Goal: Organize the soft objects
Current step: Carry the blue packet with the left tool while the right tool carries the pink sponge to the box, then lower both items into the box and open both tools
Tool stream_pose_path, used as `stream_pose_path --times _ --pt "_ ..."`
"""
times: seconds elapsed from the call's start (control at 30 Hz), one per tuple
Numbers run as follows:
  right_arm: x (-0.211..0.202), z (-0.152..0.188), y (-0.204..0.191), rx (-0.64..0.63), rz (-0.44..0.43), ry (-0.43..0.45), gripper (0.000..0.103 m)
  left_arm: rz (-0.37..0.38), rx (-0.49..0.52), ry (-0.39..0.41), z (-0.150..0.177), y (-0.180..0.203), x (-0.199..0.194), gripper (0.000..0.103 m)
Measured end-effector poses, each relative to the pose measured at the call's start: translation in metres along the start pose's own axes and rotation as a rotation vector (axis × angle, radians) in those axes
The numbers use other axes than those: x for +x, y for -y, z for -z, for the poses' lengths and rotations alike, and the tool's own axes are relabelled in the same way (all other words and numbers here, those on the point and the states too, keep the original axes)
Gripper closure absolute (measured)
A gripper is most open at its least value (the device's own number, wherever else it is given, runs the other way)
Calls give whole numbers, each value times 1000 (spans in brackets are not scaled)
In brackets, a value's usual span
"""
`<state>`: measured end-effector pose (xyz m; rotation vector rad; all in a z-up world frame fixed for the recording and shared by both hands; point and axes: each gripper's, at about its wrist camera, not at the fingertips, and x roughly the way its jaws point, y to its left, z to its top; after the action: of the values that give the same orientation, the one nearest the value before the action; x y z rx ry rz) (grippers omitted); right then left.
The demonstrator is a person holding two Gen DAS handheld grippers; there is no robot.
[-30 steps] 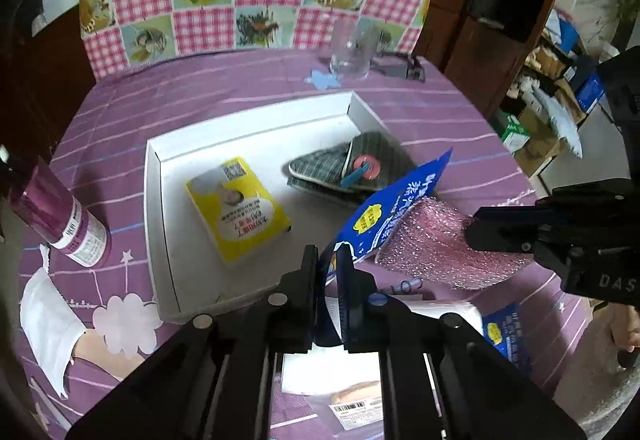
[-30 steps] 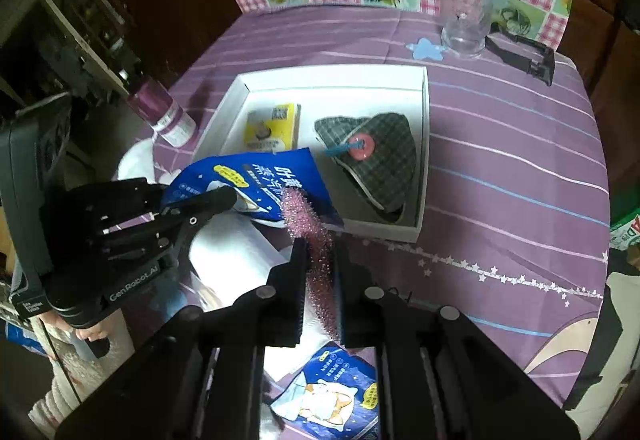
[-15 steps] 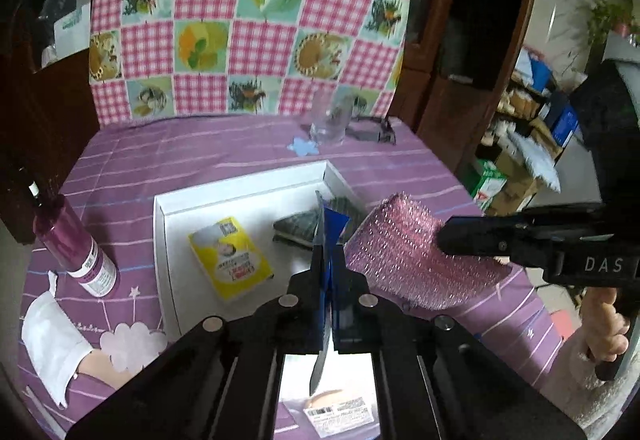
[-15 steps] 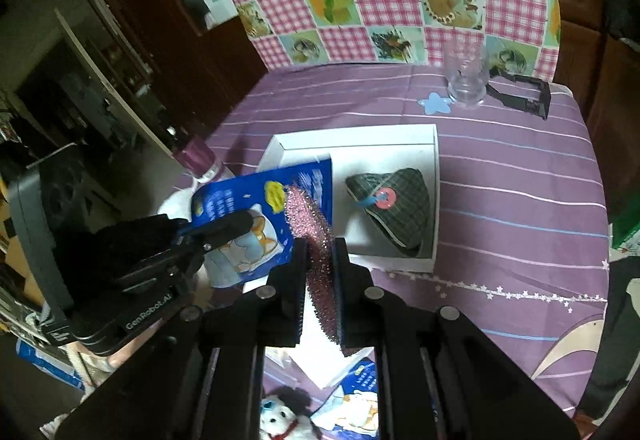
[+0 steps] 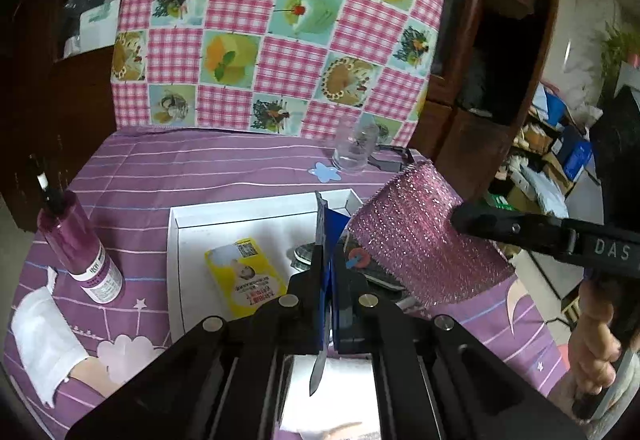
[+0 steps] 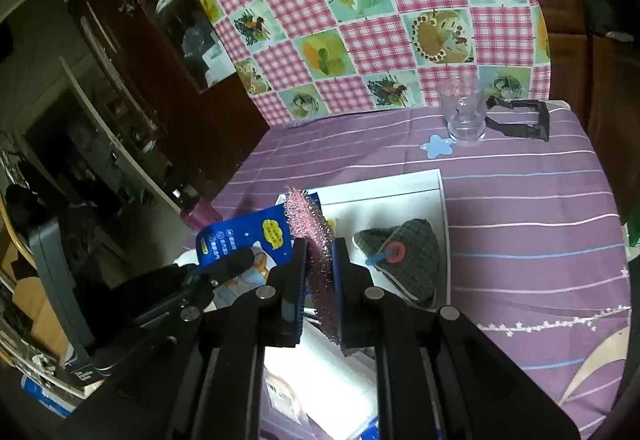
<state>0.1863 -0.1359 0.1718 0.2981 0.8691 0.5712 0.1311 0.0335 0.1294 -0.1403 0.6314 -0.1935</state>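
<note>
My left gripper [image 5: 329, 272] is shut on a blue printed package [image 5: 325, 240], seen edge-on; the right wrist view shows its face [image 6: 244, 240]. My right gripper [image 6: 320, 264] is shut on a pink glittery scouring cloth [image 6: 310, 232], which shows broad in the left wrist view [image 5: 420, 240], pulled clear of the package above the table. Below lies a white tray [image 5: 240, 210] holding a yellow packet [image 5: 244, 280] and a grey plaid cloth [image 6: 404, 260] with a red ring.
A purple bottle [image 5: 80, 252] stands left of the tray. A white cloth [image 5: 40, 336] lies at the front left. A clear glass [image 6: 464, 116] and a black clip [image 6: 520, 118] sit at the back. White paper packets [image 6: 332, 380] lie under the grippers.
Both grippers have risen well above the table. The pink cloth has come out of the blue package, and the package has turned edge-on to the left camera.
</note>
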Motion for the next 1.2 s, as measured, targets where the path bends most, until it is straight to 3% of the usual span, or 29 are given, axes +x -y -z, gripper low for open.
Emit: stream_pose_path --times 0.17,0.4,0.47,0.57,0.63,0.8,0.87,1.03,1.1,1.2 --pt "5 1 2 17 -38 22 89 48 -76 4 1 -15 11 102" --pt "20 1 13 65 -63 25 89 171 -240 -12 9 -38 33 102" --pt "28 3 19 89 -80 20 89 141 -275 -53 14 -46 47 102" --pt "44 8 27 129 -135 -5 89 13 -299 -113 20 -56 66 102" --pt "57 12 34 170 -167 -24 89 -29 -313 -147 24 -62 75 102" --pt "75 20 48 226 -137 -21 89 -116 -334 -208 33 -73 91 101" --pt "77 21 51 231 -122 -17 89 -140 -299 -203 33 -69 91 93" --pt "86 24 61 218 63 -29 86 -172 -190 -157 26 -52 82 37" --pt "86 25 68 240 92 -24 86 -227 -149 -123 22 -47 77 32" --pt "81 24 77 297 51 -27 85 -306 -95 -87 19 -39 71 29"
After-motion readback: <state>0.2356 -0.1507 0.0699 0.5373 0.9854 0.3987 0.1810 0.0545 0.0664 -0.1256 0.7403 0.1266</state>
